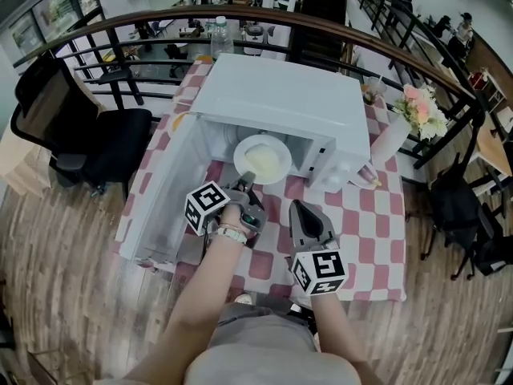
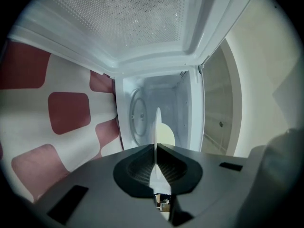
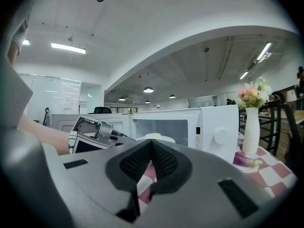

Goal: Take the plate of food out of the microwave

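Note:
The white microwave (image 1: 280,95) stands on the checkered table with its door (image 1: 156,191) swung open to the left. A white plate (image 1: 263,157) of pale yellow food sits at the cavity mouth, sticking partly out. My left gripper (image 1: 248,180) is shut on the plate's near rim. In the left gripper view the plate (image 2: 157,122) is edge-on between the jaws of the left gripper (image 2: 156,148), with the food (image 2: 166,134) on its right side and the turntable (image 2: 138,118) behind. My right gripper (image 1: 298,208) hovers shut and empty over the table, right of the left one, and its jaws (image 3: 151,148) meet.
A white vase of flowers (image 1: 394,135) stands right of the microwave, with a small purple item (image 1: 367,173) at its foot. A water bottle (image 1: 221,34) is behind the microwave. A black chair (image 1: 88,135) is left of the table, and a curved railing (image 1: 417,62) runs behind.

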### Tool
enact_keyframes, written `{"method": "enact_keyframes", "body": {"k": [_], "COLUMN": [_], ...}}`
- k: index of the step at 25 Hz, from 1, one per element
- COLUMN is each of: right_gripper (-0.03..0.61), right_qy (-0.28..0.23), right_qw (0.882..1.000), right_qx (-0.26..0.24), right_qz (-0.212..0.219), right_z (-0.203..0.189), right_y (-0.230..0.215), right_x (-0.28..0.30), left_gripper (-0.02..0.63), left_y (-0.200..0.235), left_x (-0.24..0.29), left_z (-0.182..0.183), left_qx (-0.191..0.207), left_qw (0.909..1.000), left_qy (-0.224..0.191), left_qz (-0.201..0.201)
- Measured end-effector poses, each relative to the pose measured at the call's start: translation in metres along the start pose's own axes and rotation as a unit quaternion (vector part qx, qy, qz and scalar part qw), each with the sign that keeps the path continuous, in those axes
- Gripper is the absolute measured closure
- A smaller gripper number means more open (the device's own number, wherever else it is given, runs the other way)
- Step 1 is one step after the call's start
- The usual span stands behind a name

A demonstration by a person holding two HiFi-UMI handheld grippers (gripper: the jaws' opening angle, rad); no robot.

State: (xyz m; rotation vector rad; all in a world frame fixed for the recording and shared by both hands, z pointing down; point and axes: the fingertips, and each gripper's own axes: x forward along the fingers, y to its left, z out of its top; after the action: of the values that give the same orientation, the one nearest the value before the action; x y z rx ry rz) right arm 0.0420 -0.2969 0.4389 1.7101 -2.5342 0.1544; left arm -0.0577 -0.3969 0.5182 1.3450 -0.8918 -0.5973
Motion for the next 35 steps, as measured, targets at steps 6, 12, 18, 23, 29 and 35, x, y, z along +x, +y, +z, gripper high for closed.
{"method": "enact_keyframes", "body": {"k": [6,12,18,23,29,35], "right_gripper": [0.555,0.555,0.555,0.555,0.555,0.555], "right_qy": [0.002,0.002,0.002,-0.003,-0.006,-0.006], "right_qw": [1.0,1.0,1.0,1.0,1.0,1.0], "right_qx": [0.001,0.002,0.009,0.004,-0.003,-0.007], "right_qz": [-0.006,-0.012,-0.014,-0.015,-0.016,-0.012], "right_z": [0.0,0.002,0.008,0.017,0.023,0.026], "right_y": [0.006,0.016,0.026,0.029,0.027,0.025], "right_x": [-0.009,-0.019,-0.029,-0.034,-0.04,-0.044], "left_gripper": [0.597,0.597,0.597,0.597,0.597,0.597], "left_y": [-0.005,-0.007,-0.014,-0.022,-0.035,-0.043], "left_x": [-0.017,-0.035,-0.052,-0.062,-0.07,-0.076], "left_z": [-0.007,-0.014,-0.02,-0.026,-0.032,-0.042], "left_qx": [0.002,0.002,0.004,0.002,0.004,0.011], "left_qw": [0.9999,0.9997,0.9995,0.9993,0.999,0.999], "left_qy": [0.006,0.014,0.024,0.024,0.018,0.009], "left_qz": [-0.009,-0.018,-0.022,-0.027,-0.041,-0.043]}}
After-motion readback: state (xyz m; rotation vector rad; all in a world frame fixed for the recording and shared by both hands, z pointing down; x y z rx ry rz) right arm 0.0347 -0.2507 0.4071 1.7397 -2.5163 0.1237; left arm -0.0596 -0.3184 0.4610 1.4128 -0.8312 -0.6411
